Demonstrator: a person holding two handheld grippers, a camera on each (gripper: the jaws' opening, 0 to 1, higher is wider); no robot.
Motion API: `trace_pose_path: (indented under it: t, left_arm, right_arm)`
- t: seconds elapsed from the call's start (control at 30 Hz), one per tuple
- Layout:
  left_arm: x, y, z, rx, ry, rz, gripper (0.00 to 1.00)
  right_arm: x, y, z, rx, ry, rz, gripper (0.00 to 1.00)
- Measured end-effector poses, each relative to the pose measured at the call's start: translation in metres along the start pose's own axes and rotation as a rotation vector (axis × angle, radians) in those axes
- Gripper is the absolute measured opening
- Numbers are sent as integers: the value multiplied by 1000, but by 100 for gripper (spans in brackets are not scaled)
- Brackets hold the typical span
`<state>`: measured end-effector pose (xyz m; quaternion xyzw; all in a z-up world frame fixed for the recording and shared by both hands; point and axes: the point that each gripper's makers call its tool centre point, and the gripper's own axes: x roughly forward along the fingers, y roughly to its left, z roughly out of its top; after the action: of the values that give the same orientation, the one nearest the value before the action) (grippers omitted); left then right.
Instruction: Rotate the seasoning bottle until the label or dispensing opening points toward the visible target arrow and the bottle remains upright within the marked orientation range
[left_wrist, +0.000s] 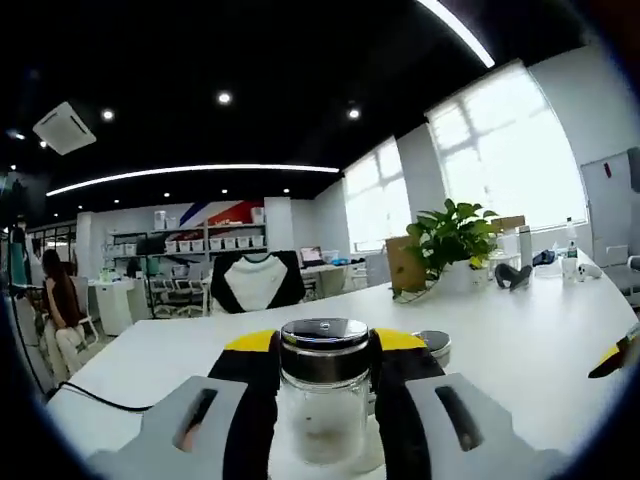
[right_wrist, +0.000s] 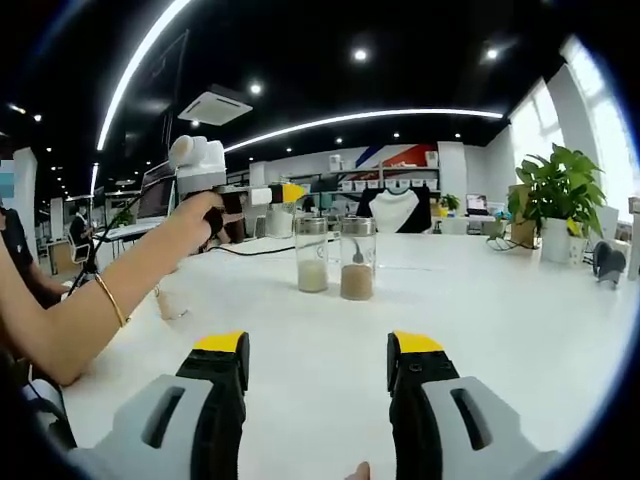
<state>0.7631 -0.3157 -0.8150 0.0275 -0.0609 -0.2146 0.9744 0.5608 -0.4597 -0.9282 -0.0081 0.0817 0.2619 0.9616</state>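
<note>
Two glass seasoning bottles (right_wrist: 312, 254) (right_wrist: 357, 258) stand upright, side by side, on the white bench (right_wrist: 500, 300), well ahead of the right tongs (right_wrist: 316, 362), which gape wide on nothing. The left tongs (left_wrist: 325, 352) clamp one glass seasoning bottle (left_wrist: 323, 390) between their jaws, upright.

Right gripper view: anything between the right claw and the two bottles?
No. Bare white table separates the right claw from the two bottles standing upright ahead.
</note>
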Motion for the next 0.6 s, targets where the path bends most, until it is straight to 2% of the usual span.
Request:
trace_pose_path:
  t: [0.23,0.4,0.6]
  left_arm:
    - [-1,7,6,4,-5,9,37]
    - [-1,1,15,-5,-34,-19,37]
    - [0,-16,23,-37,-66,-106,37]
  right_arm:
    - [0,1,1,3,-6,5,55]
    - [0,0,2,2,-5,1,55]
    - [0,1,1,1,-2,1,55]
